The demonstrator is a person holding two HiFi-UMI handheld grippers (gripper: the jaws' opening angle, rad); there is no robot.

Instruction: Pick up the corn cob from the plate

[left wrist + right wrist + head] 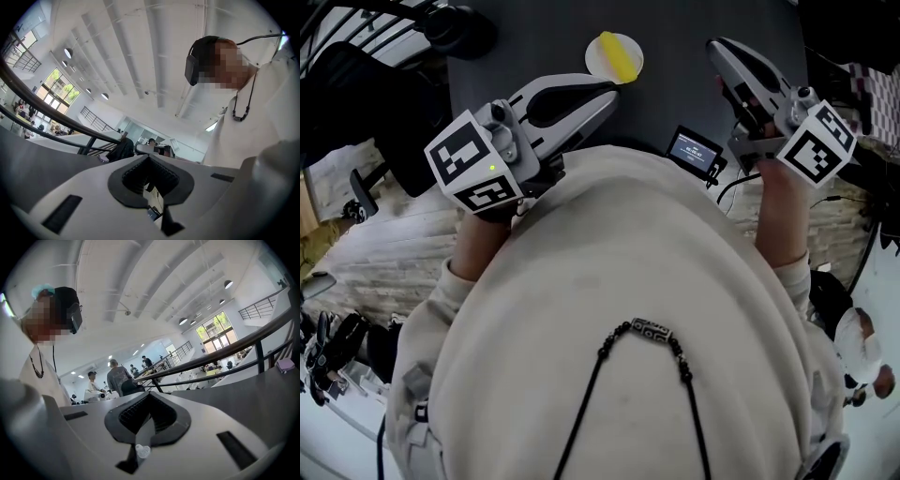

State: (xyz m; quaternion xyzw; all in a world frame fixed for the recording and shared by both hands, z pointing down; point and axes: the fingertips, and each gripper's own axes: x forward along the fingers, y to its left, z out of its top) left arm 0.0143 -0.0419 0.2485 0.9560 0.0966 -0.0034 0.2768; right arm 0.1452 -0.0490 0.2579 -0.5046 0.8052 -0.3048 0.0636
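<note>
1. Dark grey matte surface (675, 84). The gripper views show a tall white hall with a ribbed ceiling, round lamps and dark railings.
2. Small round white plate (592, 54) on the far part of the surface, carrying the yellow corn cob (621, 56), which lies flat.
3. Left gripper (607, 94), white moulded plastic, held close to the chest. Its tip is near the plate without touching it. Jaws pressed together, ribbed black pads empty.
4. Right gripper (719, 49), same make, raised beside the surface, well apart from the plate. Jaws pressed together, nothing between them.
5. Small black device with a lit screen (694, 150), between the grippers.
</note>
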